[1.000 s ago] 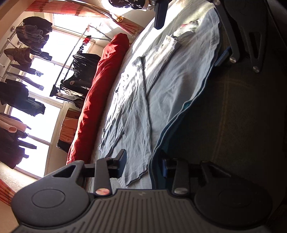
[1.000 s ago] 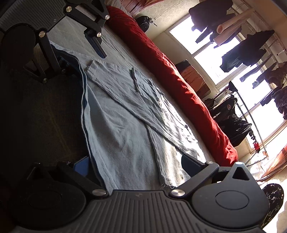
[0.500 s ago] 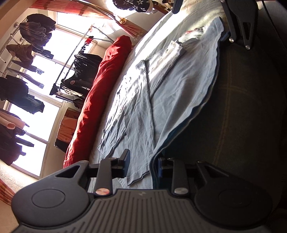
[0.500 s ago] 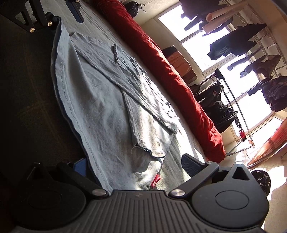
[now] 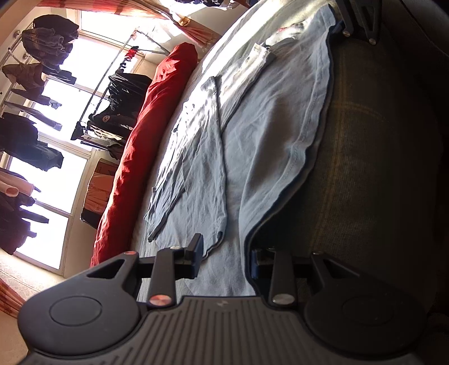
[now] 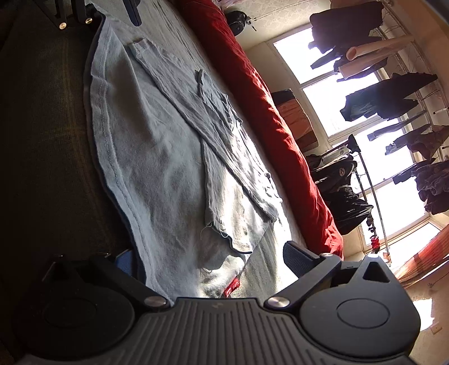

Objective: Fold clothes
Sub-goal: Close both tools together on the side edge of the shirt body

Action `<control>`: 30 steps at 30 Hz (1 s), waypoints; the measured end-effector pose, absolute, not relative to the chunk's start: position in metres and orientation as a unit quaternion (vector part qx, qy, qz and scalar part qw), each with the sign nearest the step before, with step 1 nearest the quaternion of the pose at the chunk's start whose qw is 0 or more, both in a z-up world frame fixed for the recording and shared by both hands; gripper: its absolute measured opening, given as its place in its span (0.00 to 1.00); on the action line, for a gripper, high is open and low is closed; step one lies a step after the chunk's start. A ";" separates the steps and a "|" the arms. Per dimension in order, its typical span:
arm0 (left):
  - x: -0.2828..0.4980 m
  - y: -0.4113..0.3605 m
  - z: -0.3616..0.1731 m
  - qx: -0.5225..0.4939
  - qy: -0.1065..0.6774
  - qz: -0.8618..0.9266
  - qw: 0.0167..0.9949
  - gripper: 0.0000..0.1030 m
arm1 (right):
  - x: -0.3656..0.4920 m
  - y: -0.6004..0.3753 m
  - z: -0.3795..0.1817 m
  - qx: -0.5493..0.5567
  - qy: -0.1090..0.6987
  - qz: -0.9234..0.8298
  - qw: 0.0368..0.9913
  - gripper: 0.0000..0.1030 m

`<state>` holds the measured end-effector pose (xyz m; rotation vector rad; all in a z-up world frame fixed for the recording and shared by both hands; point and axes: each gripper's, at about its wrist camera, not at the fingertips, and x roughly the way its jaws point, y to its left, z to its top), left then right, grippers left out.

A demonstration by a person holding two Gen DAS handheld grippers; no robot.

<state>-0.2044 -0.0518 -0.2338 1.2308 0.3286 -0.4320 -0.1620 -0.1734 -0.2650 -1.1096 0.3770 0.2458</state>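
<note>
A pale blue shirt (image 5: 269,134) lies flat on the bed, both sleeves folded across its middle. Its long near edge hangs over the bed's dark side. My left gripper (image 5: 226,257) is open at one end of that edge, with the hem running between its fingers. The right gripper (image 6: 207,261) is wide open at the other end, straddling the shirt (image 6: 157,157) near a small red label (image 6: 233,287). Each view shows the other gripper far off: the right gripper (image 5: 359,19) and the left gripper (image 6: 75,14).
A long red rolled duvet (image 5: 134,157) (image 6: 266,112) runs along the bed's far side. Beyond it stand a rack of dark clothes (image 5: 118,112) (image 6: 342,182) and bright windows. The bed's dark side (image 5: 378,168) (image 6: 42,140) drops below the shirt's edge.
Both grippers have drawn away from each other along the shirt's near edge, so each now sees the other much farther off. More of the shirt lies between them. Both stay open.
</note>
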 end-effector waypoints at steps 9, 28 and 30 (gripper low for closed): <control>-0.207 -0.050 -0.245 0.592 0.144 -0.193 0.769 0.35 | -0.165 -0.165 -0.267 -0.561 0.175 0.140 0.797 0.86; -0.216 -0.053 -0.259 0.653 0.121 -0.193 0.723 0.05 | -0.173 -0.170 -0.270 -0.533 0.246 0.178 0.790 0.03; -0.218 -0.054 -0.260 0.663 0.125 -0.202 0.710 0.03 | -0.174 -0.172 -0.265 -0.527 0.252 0.183 0.791 0.02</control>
